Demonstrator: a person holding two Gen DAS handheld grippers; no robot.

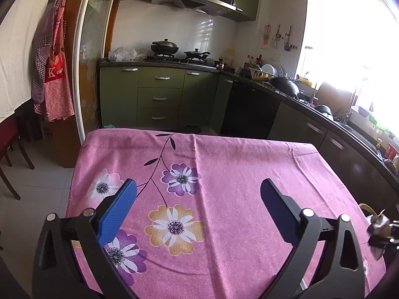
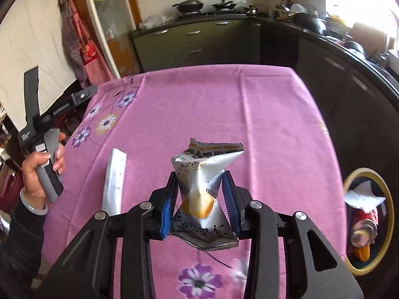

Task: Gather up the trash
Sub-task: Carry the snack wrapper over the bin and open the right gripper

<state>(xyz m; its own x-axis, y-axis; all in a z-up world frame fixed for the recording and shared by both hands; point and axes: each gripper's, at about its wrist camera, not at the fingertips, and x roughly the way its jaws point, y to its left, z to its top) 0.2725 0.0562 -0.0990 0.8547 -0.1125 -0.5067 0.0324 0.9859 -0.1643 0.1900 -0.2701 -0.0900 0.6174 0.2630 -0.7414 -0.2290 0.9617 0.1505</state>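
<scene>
Tablecloth [image 2: 249, 114]: two wrappers [image 2: 204, 174], maybe.

I'm working in a home kitchen, a lived-in one. Straight ahead of me run olive-green base cabinets [image 1: 159, 94] with steel bar handles under a dark countertop [image 1: 286, 92], and a gas hob carries a lidded black wok [image 1: 164, 46] and a smaller lidded pan [image 1: 197, 54]. A steel range hood [image 1: 192, 0] hangs above, against a white tiled wall. Along the right-hand counter I see stacked dishes in a rack [image 1: 270, 71], bottles, another dark wok and a sink tap under a very bright window [image 1: 349, 39]. Checked aprons [image 1: 53, 74] hang beside the sliding door frame, and the table [image 1: 224, 174] wears a pink flowered cloth.
</scene>
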